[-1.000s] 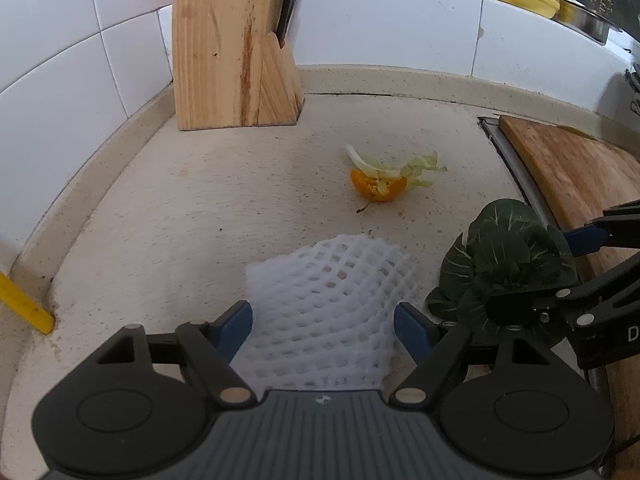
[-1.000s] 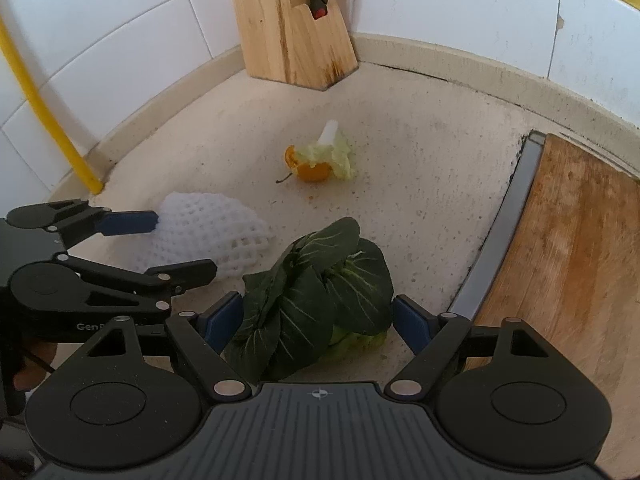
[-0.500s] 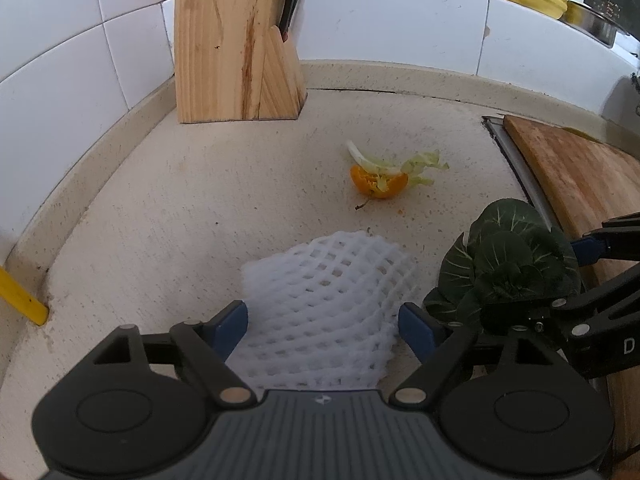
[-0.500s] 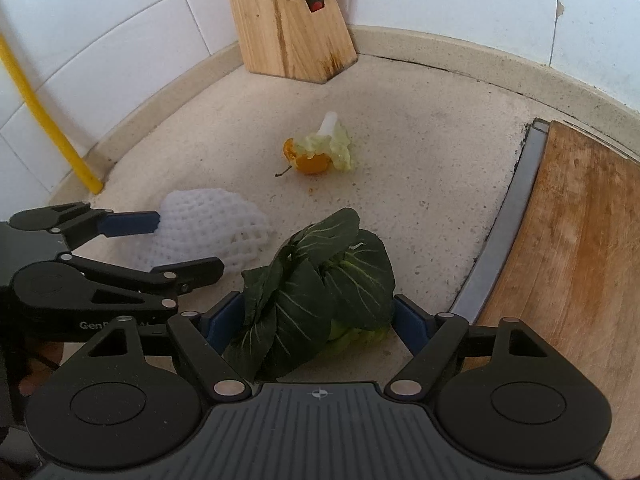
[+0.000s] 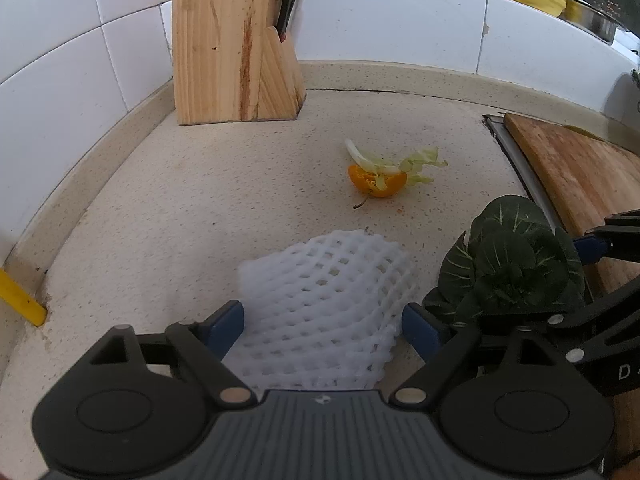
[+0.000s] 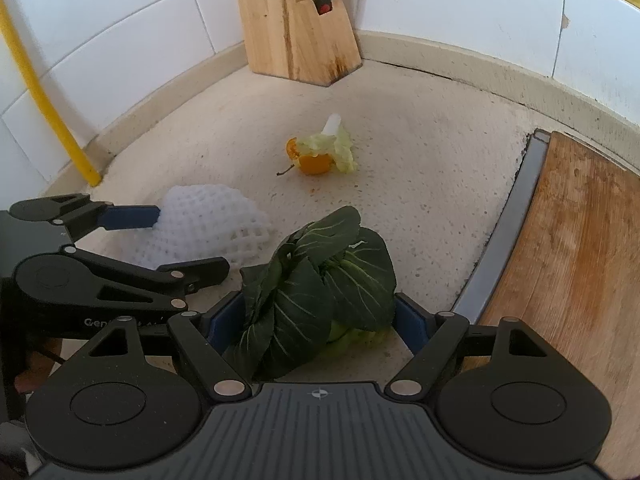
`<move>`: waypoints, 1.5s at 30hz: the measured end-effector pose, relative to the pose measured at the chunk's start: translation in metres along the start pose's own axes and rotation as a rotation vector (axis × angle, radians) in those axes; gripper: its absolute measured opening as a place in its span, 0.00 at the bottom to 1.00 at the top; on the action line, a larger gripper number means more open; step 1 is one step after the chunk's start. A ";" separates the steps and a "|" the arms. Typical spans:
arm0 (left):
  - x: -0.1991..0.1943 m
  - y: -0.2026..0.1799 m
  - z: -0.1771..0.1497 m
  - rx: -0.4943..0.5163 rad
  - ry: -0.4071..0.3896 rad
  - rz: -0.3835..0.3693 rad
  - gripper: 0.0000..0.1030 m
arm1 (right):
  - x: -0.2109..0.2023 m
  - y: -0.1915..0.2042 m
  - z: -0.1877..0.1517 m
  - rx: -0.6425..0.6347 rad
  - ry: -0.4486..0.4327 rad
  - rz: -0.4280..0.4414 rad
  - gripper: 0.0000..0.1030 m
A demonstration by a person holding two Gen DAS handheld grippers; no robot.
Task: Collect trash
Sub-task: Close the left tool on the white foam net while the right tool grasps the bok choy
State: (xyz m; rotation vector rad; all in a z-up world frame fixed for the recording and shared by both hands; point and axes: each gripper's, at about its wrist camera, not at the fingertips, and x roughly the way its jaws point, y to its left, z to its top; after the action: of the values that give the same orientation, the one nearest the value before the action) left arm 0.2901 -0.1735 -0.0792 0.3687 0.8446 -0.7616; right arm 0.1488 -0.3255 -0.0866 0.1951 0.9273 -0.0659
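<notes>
Left tool [image 5: 322, 328] wider around foam net [image 5: 324, 308]

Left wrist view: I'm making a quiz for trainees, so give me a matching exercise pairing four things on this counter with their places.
Things:
1. foam net
2. leafy greens
3. orange peel
4. knife block

Places:
A. in the tiled corner
B. between the right gripper's fingers
C. under a pale leaf scrap
D. between the left gripper's fingers

Pairs: 1-D, 2-B, 3-C, 4-A
</notes>
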 end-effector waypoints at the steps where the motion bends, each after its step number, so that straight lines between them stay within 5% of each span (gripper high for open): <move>1: 0.000 0.000 0.000 0.001 0.000 0.000 0.80 | 0.000 0.000 0.000 -0.005 0.002 0.000 0.83; 26: 0.004 0.007 -0.006 -0.040 -0.035 -0.004 0.95 | 0.005 -0.004 -0.004 -0.037 -0.019 -0.023 1.00; 31: 0.004 0.008 -0.004 -0.066 -0.014 0.004 0.93 | -0.001 -0.003 -0.005 -0.032 -0.054 0.000 0.73; 34: 0.001 0.005 -0.002 -0.060 -0.006 -0.002 0.84 | -0.001 -0.003 -0.004 -0.024 -0.052 -0.003 0.72; 41: -0.009 -0.004 0.001 -0.059 0.010 -0.019 0.40 | -0.004 -0.007 -0.006 0.027 -0.046 0.052 0.71; 45: -0.015 -0.005 -0.001 -0.079 0.026 -0.009 0.31 | -0.008 -0.005 -0.009 0.041 -0.050 0.078 0.71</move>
State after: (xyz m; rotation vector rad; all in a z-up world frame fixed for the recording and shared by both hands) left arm 0.2795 -0.1693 -0.0683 0.3054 0.8981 -0.7307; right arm 0.1360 -0.3291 -0.0867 0.2665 0.8679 -0.0175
